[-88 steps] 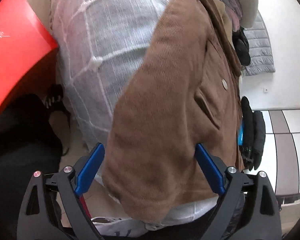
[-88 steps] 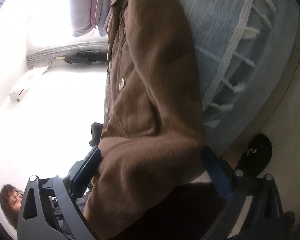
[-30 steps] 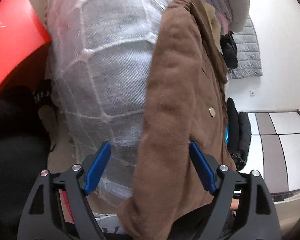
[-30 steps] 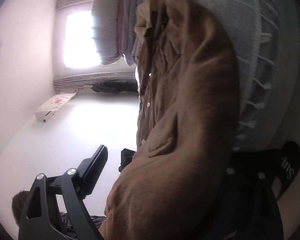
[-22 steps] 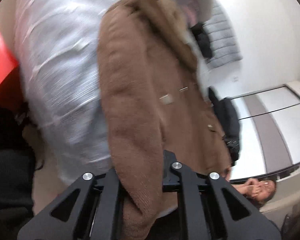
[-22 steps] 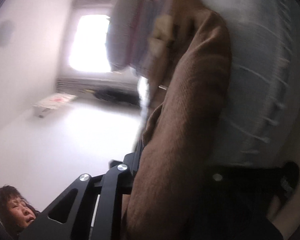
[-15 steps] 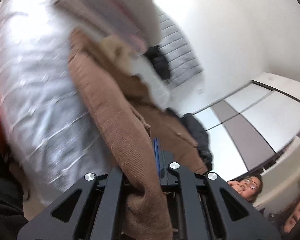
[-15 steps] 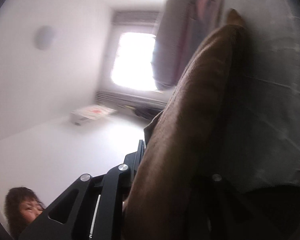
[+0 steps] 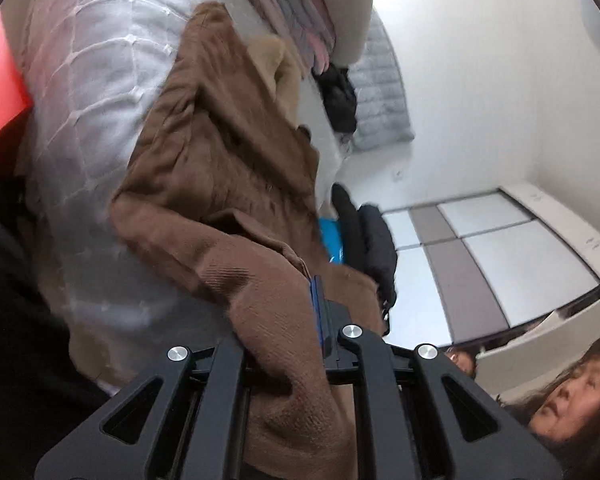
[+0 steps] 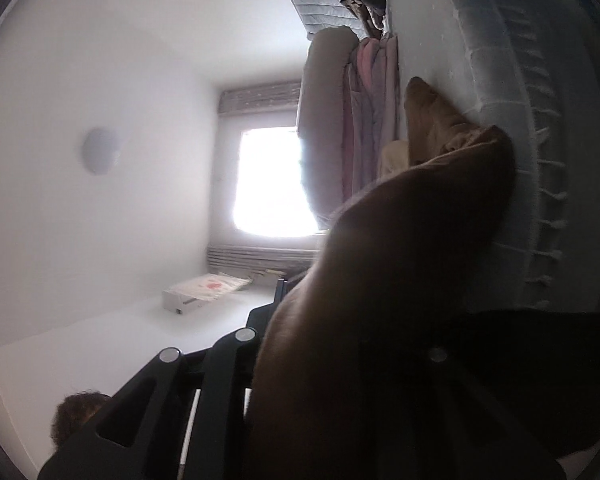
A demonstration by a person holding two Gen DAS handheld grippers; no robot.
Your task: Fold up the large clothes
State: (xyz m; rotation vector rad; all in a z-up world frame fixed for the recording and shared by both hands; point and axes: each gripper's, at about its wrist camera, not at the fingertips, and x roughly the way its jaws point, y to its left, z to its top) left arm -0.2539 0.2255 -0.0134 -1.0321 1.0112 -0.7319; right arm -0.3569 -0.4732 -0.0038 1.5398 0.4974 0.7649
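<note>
A brown corduroy jacket lies on a white quilted bed cover, its lower edge lifted and doubled back over itself. My left gripper is shut on the jacket's hem, brown cloth bunched between the blue pads. In the right wrist view my right gripper is shut on another part of the brown jacket, which drapes over and hides the right finger. The bed cover with its fringe runs along the right side there.
A rolled grey and pink duvet lies at the head of the bed. Dark clothes lie beyond the jacket. A red panel stands at left. People stand by a wardrobe. A bright window faces me.
Both grippers closed on the jacket's lower edge, then lifted it and carried it up towards the collar, so the jacket now bends over itself.
</note>
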